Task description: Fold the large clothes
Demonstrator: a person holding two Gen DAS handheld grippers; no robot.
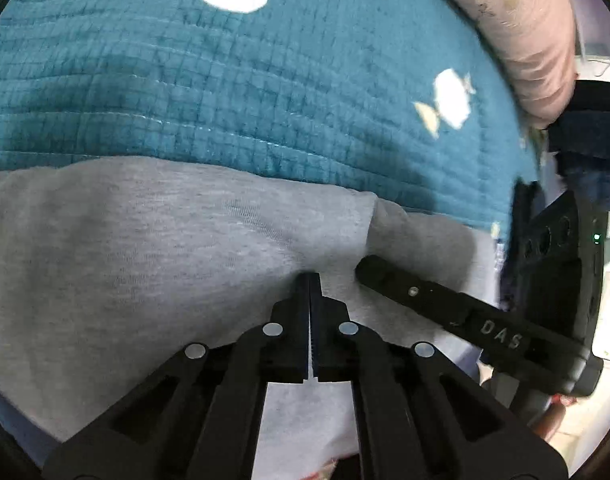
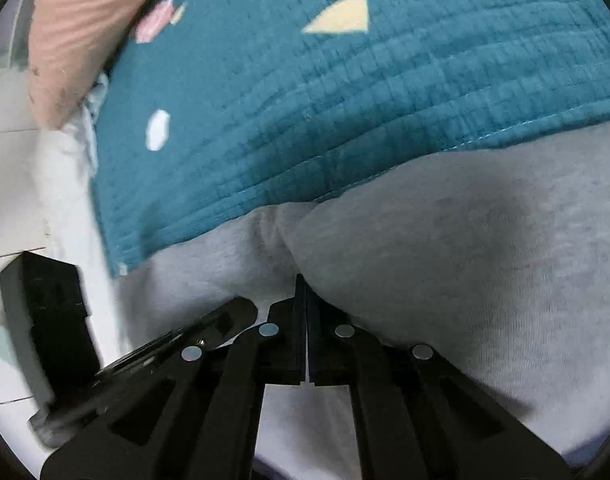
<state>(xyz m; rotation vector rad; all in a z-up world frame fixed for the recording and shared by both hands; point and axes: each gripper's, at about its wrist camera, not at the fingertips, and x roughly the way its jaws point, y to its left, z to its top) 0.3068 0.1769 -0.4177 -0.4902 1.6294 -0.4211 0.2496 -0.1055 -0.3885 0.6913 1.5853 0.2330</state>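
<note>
Two closed grippers, left gripper (image 1: pixel 310 278) and right gripper (image 2: pixel 302 280), on one grey garment (image 1: pixel 145 240).

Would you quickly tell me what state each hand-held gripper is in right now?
Left hand-held gripper: closed, pinching the grey garment.
Right hand-held gripper: closed, pinching the same grey garment.

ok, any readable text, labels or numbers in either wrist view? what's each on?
"DAS": raised letters on the black arm of the right tongs, seen in the left wrist view.
Nothing else reads. The teal quilt carries only printed shapes, no letters. The grey garment shows no tag or print. The right wrist view has no text at all.
</note>
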